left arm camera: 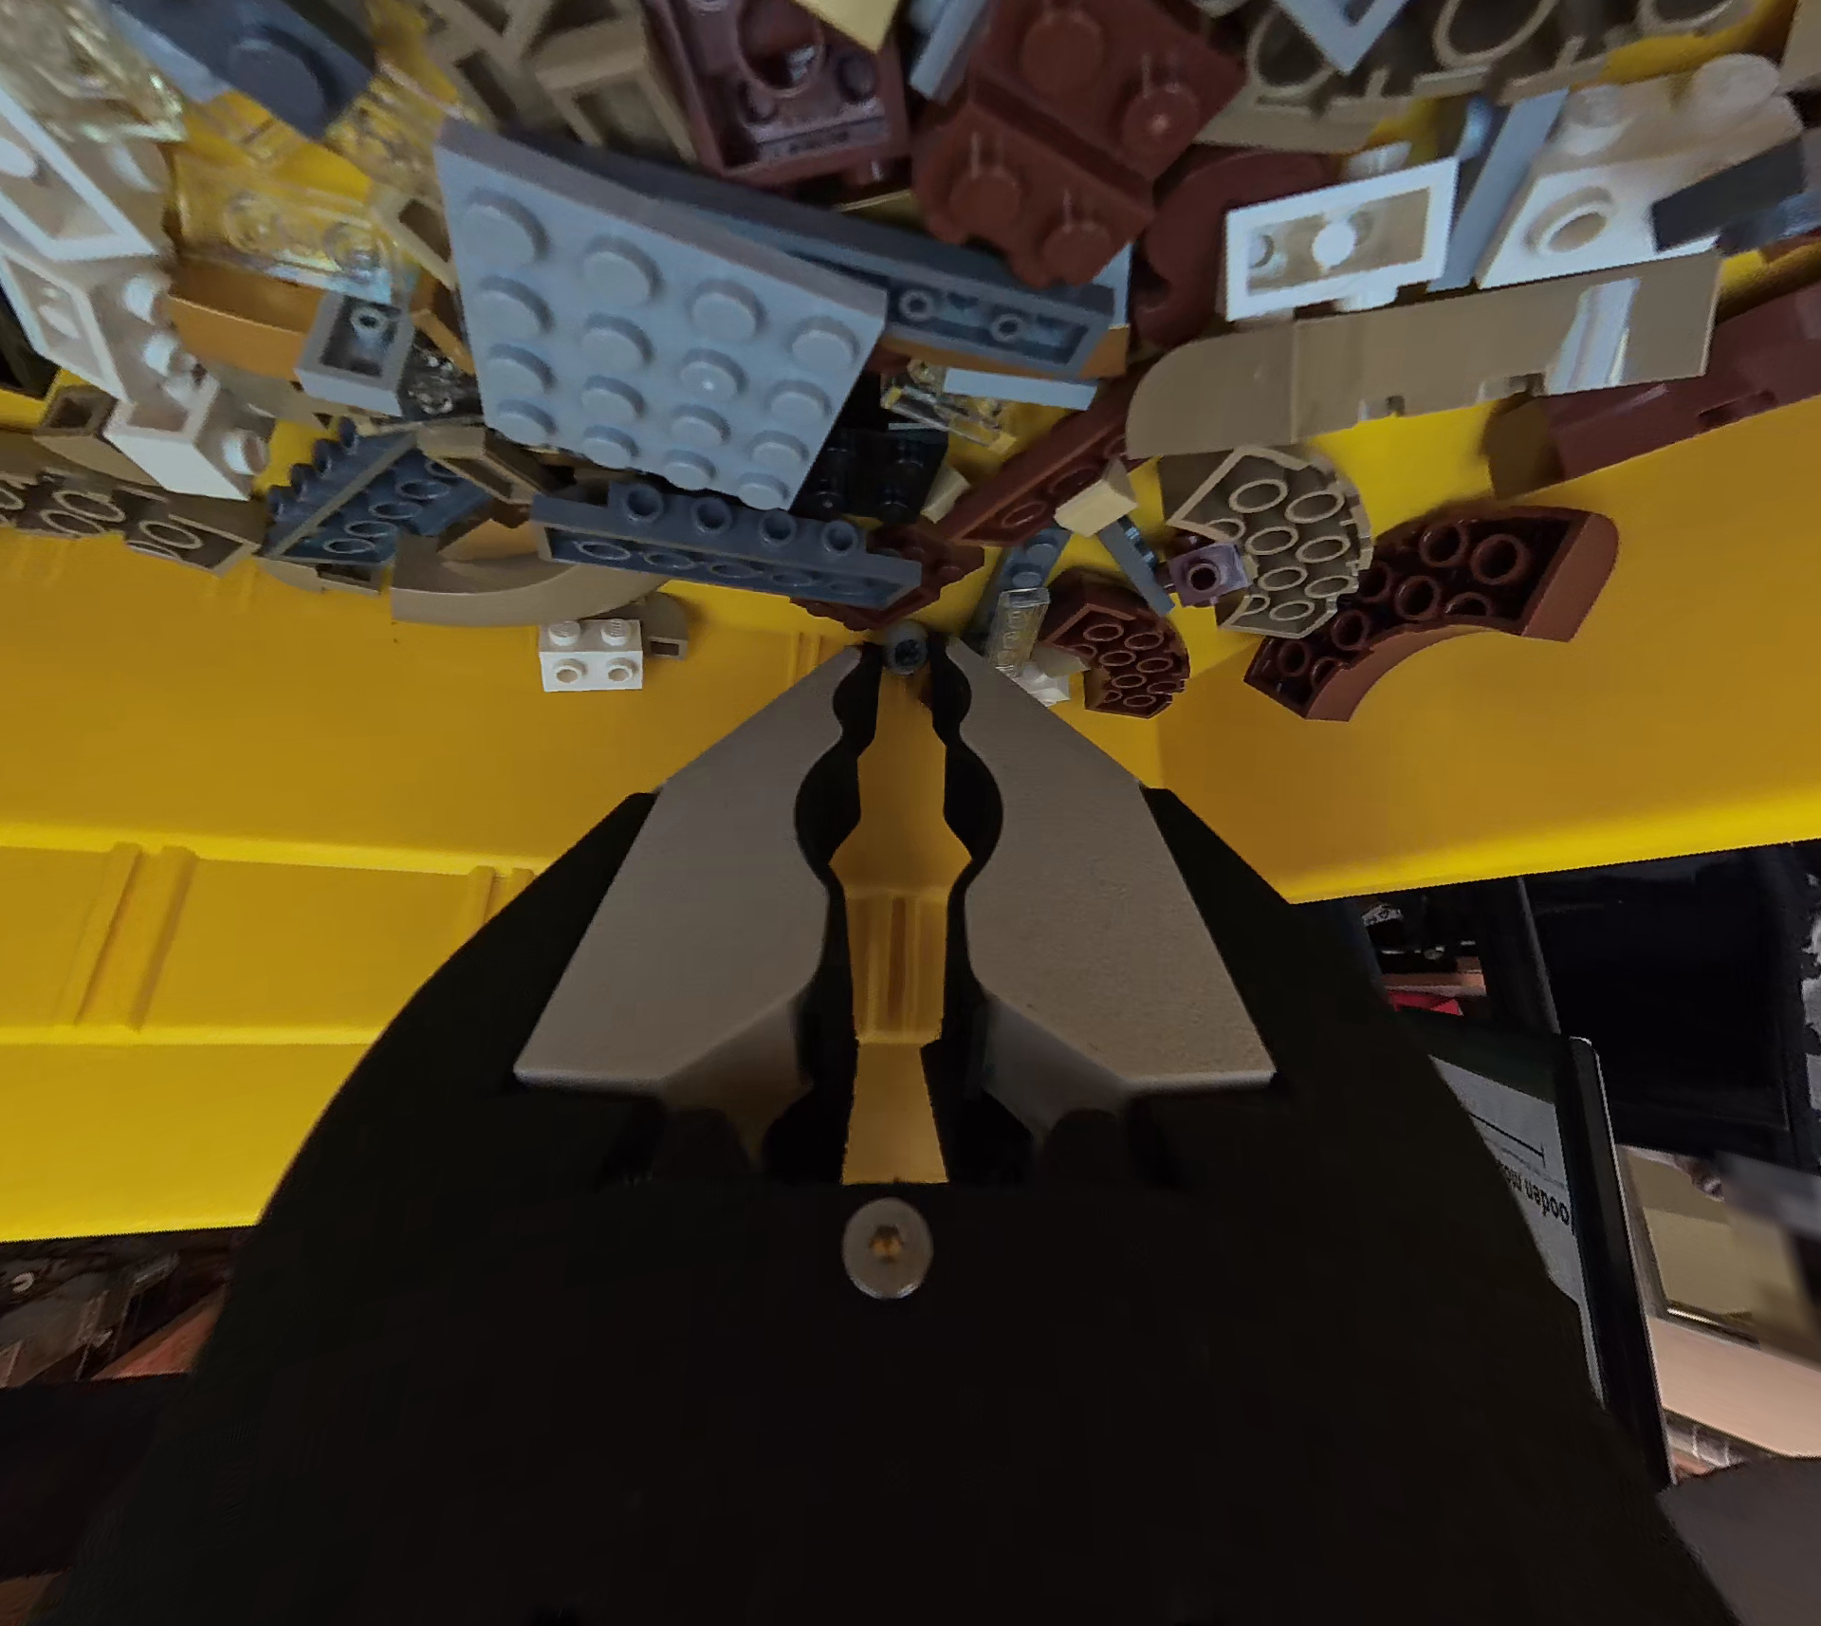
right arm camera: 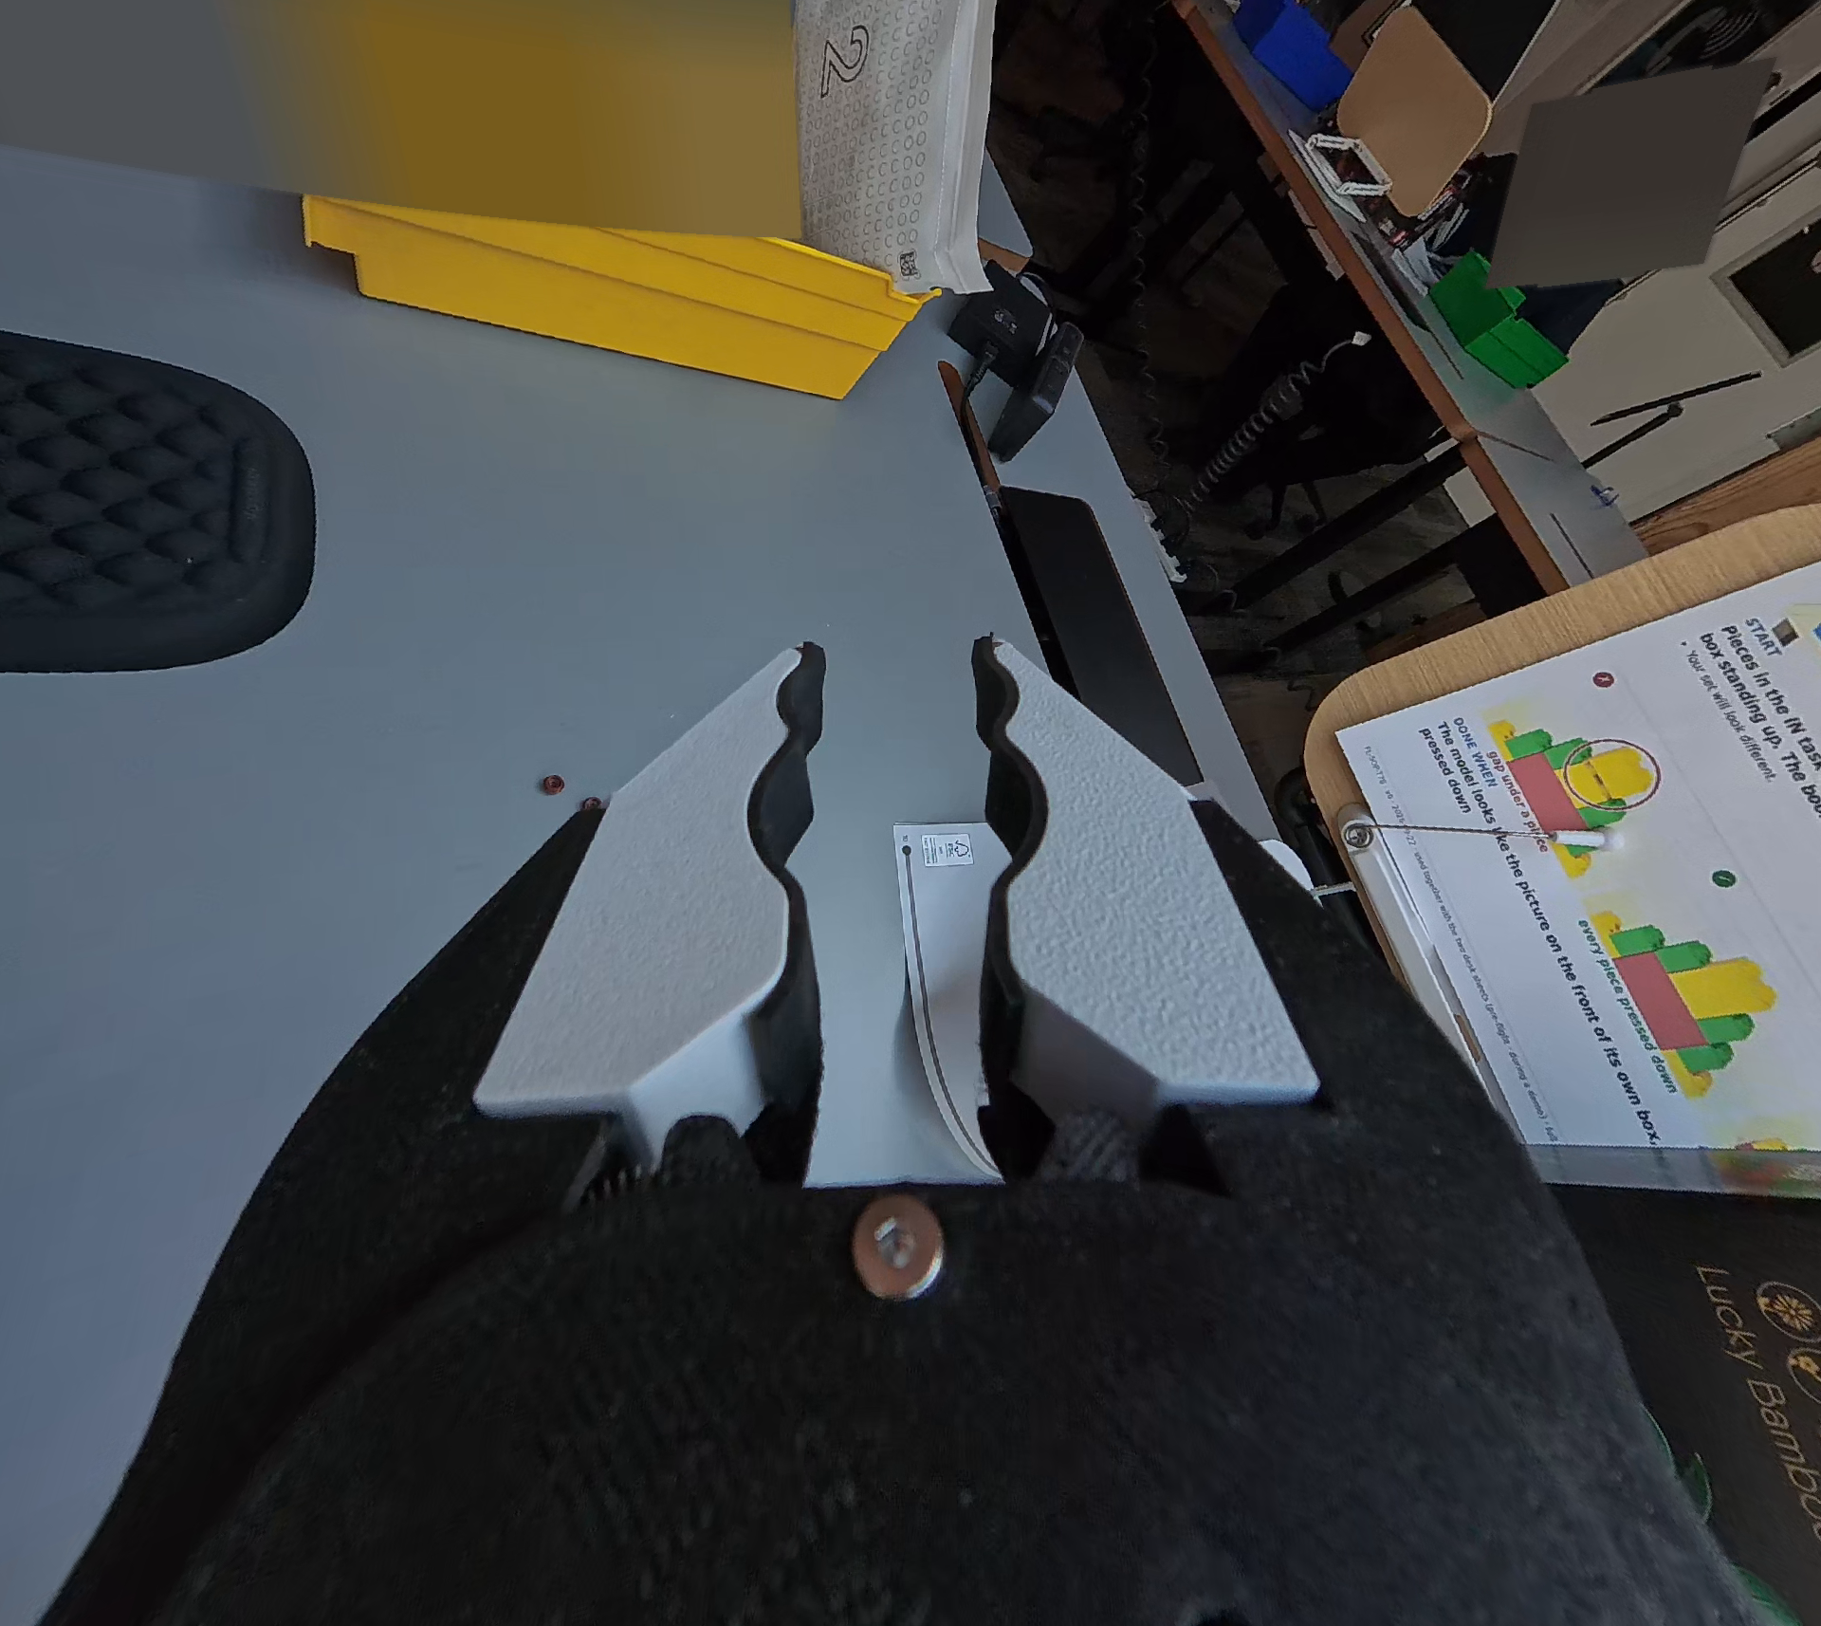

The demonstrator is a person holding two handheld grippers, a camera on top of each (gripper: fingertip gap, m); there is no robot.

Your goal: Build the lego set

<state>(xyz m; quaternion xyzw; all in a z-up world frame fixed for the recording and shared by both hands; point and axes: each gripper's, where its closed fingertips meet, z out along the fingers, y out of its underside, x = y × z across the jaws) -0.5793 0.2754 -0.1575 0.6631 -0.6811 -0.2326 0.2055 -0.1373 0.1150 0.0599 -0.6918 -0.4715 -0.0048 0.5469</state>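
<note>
Left wrist view alone shows your left gripper (left arm camera: 904,654) pinching a small grey piece (left arm camera: 905,652) at the brick pile (left arm camera: 788,248) in the yellow tray (left arm camera: 296,741), while your right gripper (right arm camera: 899,660) hangs released over the grey table (right arm camera: 591,544).

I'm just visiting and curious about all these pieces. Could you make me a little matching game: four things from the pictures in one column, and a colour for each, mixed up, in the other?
Things:
1. Square studded plate
2. Curved arch brick
3. Tray holding the pieces
4. Small two-hole brick

Colours:
A. Yellow
B. White
C. Light grey
D. Reddish brown

Pairs: 1-C, 2-D, 3-A, 4-B
</note>
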